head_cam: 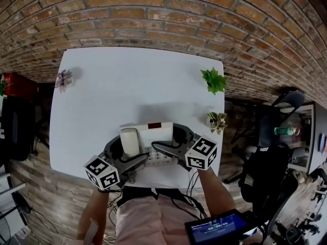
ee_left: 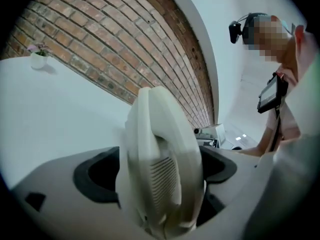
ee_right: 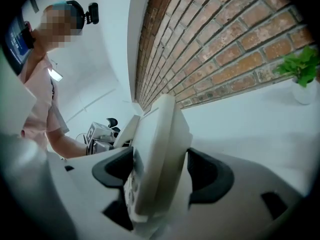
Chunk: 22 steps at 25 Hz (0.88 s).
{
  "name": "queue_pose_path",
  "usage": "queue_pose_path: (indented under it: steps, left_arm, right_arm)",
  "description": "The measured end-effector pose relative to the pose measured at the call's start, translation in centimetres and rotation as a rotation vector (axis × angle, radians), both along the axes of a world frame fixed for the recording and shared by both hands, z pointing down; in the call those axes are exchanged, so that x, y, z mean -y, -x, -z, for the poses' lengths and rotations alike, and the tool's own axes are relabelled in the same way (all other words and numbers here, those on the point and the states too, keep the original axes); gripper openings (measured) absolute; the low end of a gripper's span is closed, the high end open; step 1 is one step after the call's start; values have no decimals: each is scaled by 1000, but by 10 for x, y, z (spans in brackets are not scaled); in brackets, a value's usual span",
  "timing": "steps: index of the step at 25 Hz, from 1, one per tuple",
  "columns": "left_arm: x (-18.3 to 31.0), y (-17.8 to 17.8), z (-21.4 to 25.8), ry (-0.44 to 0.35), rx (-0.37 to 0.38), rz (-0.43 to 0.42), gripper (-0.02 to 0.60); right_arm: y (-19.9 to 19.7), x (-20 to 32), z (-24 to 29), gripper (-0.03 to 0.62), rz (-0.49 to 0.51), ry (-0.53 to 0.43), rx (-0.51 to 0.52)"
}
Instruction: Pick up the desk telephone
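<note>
Lettering on desk telephone (head_cam: 153, 131), between left tool (ee_left: 160, 171) and right tool (ee_right: 162, 174), is unreadable.

Smooth off-white plastic with a dull sheen on the desk telephone (head_cam: 149, 133), and a finely slotted grille moulded into its handset (ee_left: 161, 176). Smooth, matt white across the surface (head_cam: 127, 86). Rough red-brown brick with paler mortar joints on the wall (head_cam: 179, 14) along the top of the frame. Pale grey matt moulded plastic on the left gripper (head_cam: 130, 150) and the right gripper (head_cam: 164, 138), with dark, dull, rubber-like pads lining the jaws. Flat, matt black-and-white print on the marker cubes (head_cam: 102, 173). Worn wood-look planks on the floor (head_cam: 38, 190) at lower left. Glossy screen on the device (head_cam: 217, 227) at lower right. Soft pink cloth (head_cam: 148, 216) at bottom centre.
</note>
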<state>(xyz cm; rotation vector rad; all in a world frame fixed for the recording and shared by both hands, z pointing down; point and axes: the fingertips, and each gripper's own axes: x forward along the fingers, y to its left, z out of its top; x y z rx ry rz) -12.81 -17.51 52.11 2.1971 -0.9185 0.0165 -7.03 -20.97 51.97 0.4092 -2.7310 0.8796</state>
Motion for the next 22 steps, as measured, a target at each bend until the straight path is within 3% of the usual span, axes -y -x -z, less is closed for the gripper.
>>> queue_pose_path:
  steps: [9,14,18,22]
  left_arm:
    - [6,-11,7,-20,-50,-7,476]
    - [2,-9,9,-56,-39,27,476]
    - [1,-9,10,-59,-41,29,476]
    - [3,-9,8,-32,-50,27,474]
  right_arm:
    - [-2,-7,1,348,7,5,-11]
    - [-5,-9,-4,373,-40,137,-91]
    - [-5,-13,0,324,-63,132,-100]
    - [-6,-13,0,318,-82,131,-104]
